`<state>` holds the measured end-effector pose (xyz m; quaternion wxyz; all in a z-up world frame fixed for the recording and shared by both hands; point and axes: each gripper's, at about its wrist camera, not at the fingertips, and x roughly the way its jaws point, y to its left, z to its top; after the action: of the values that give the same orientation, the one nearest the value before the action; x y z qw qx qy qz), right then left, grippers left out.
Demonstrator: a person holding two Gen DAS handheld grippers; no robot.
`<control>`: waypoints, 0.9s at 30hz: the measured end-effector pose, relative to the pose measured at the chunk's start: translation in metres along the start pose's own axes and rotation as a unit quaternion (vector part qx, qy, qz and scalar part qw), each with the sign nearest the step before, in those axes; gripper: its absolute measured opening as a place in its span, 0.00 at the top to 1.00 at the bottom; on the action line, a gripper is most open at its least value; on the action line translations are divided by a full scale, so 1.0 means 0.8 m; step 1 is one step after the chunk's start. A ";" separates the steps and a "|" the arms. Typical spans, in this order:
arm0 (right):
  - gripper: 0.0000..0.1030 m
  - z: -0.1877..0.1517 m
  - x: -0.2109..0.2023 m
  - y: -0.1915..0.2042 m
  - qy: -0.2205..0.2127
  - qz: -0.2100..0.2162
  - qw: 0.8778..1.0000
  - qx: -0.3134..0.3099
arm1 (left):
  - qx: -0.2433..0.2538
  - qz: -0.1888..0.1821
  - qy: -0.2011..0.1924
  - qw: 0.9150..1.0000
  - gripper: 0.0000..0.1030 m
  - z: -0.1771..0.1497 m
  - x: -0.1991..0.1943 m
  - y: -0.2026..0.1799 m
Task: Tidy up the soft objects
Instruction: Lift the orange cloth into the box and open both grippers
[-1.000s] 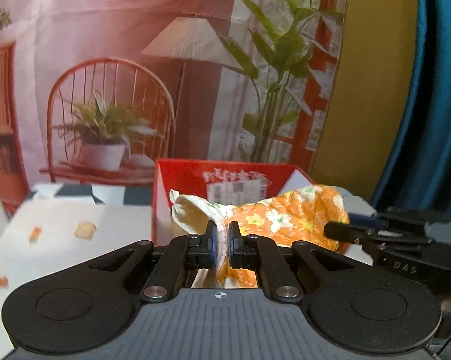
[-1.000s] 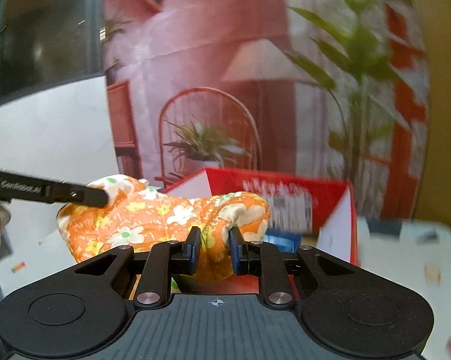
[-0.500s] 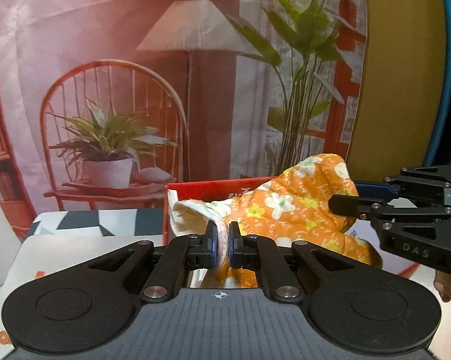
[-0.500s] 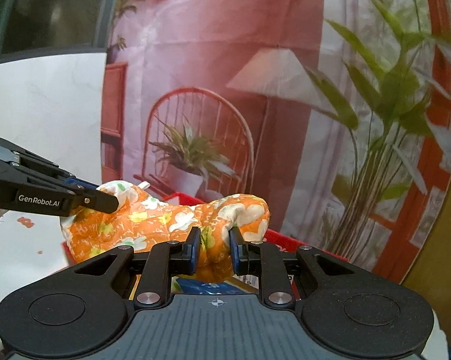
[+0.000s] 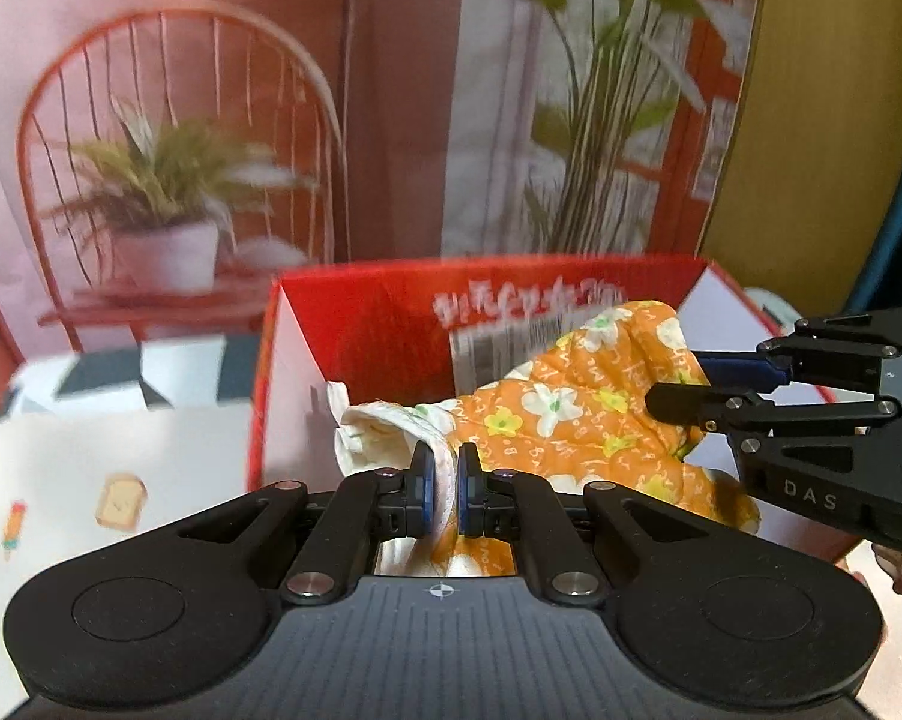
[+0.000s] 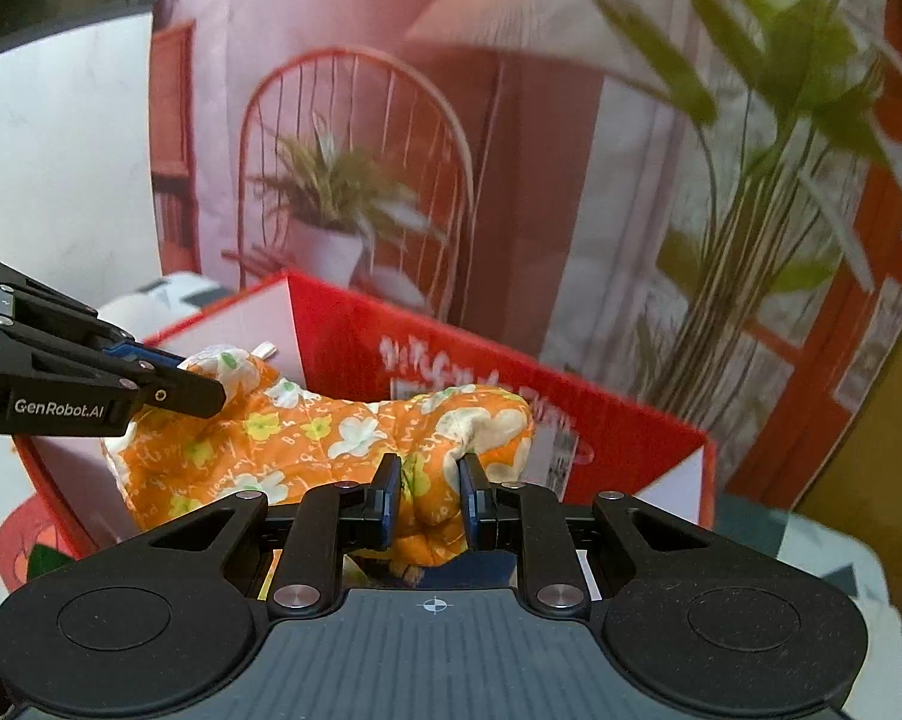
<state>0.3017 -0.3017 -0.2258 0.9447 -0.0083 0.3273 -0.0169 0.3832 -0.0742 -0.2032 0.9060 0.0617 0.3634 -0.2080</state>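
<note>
orange floral quilted cloth strung between both tools over the open red box, left gripper pinched tight on its white edge, right gripper clamped on a bunched orange fold

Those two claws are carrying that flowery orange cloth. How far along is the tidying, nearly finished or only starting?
Midway, by the look of it. Done: the orange floral cloth is picked up, bunched between both claws. In hand: the left claw pinches its pale edge, the right claw grips a fold, and it hangs over the open red box. Left: lowering it in and letting go. Whether other soft things wait, I cannot see.
</note>
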 end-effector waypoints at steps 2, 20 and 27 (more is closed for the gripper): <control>0.82 -0.003 0.006 -0.002 0.015 0.010 1.000 0.012 | -0.007 -0.009 0.015 1.000 0.92 -0.002 0.006 0.002; 0.82 -0.022 0.014 0.004 0.089 0.059 0.990 0.088 | -0.014 -0.013 0.044 0.999 0.81 -0.015 0.010 -0.002; 0.82 -0.026 0.012 -0.001 0.099 0.048 0.988 0.111 | -0.025 -0.009 0.013 1.000 0.55 -0.004 -0.016 0.005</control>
<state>0.2962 -0.3032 -0.2484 0.9025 0.1135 0.4154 -0.0087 0.3742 -0.0656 -0.1967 0.9006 0.0387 0.3805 -0.2065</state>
